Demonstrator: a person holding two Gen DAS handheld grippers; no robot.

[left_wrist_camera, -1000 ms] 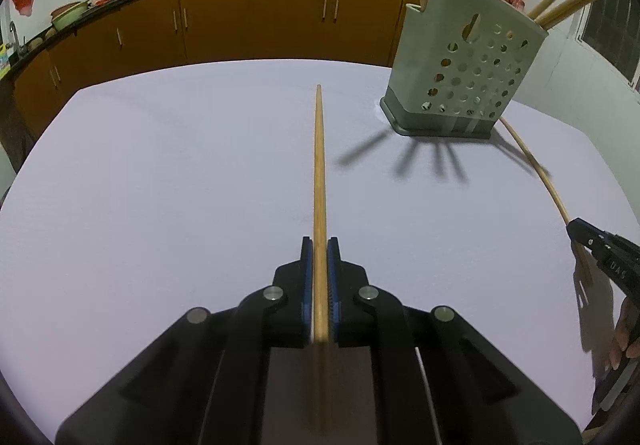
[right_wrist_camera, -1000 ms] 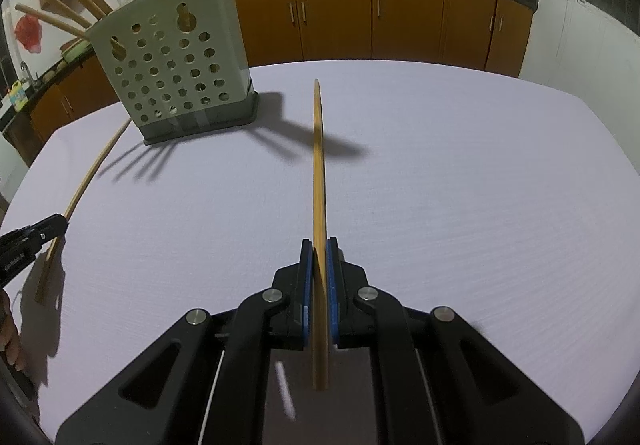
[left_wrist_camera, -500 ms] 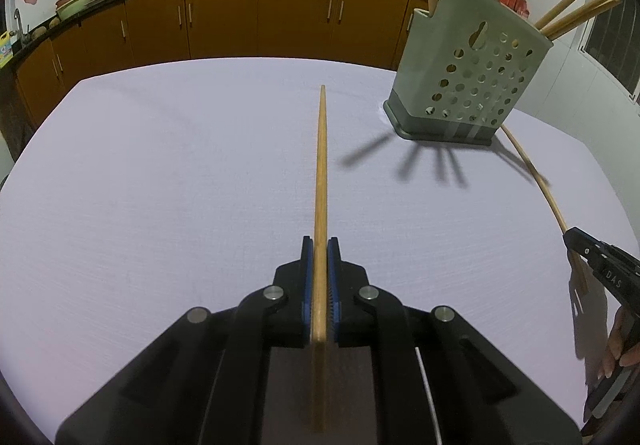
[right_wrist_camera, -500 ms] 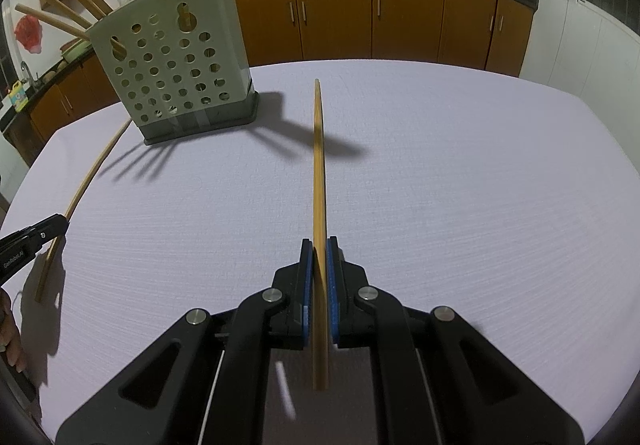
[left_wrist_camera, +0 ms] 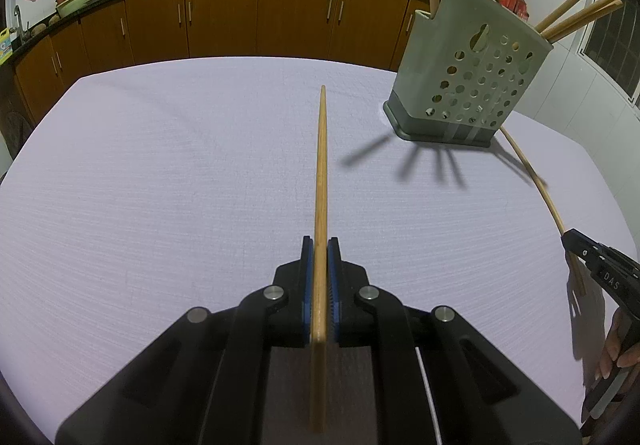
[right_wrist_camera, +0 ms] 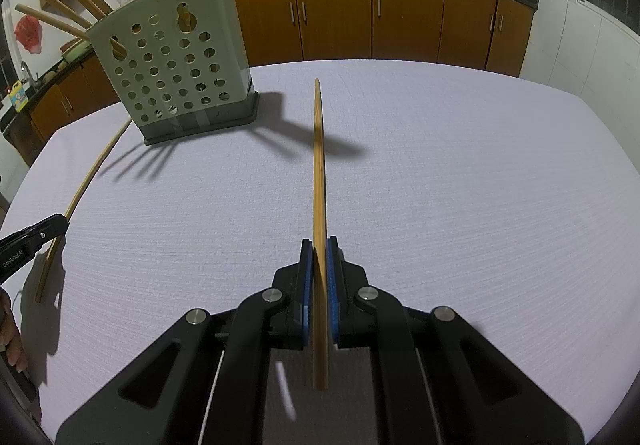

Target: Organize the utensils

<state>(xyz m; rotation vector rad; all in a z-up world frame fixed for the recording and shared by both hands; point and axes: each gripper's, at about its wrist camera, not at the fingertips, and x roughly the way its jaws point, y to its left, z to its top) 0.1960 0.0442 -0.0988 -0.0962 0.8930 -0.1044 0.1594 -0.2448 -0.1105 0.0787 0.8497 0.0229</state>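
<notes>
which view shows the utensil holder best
The right wrist view: the utensil holder sits nearer and larger, its perforated face, dark base and the chopsticks inside all visible. The left wrist view shows the same holder smaller, out toward the right edge, beyond the chopstick clamped in the left gripper.

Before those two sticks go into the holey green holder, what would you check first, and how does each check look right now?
1. Left gripper shut firmly on its chopstick: ok, blue pads press both sides.
2. Right gripper shut on its own chopstick: ok.
3. Utensil holder standing upright on the table: ok.
4. Room left inside the holder: cannot tell, its opening is hidden; several sticks already poke out.
5. Chopstick tips free of the holder: ok, both point past it over bare table.
6. Grippers clear of each other: ok, the right gripper shows only at the edge of the left view.
</notes>
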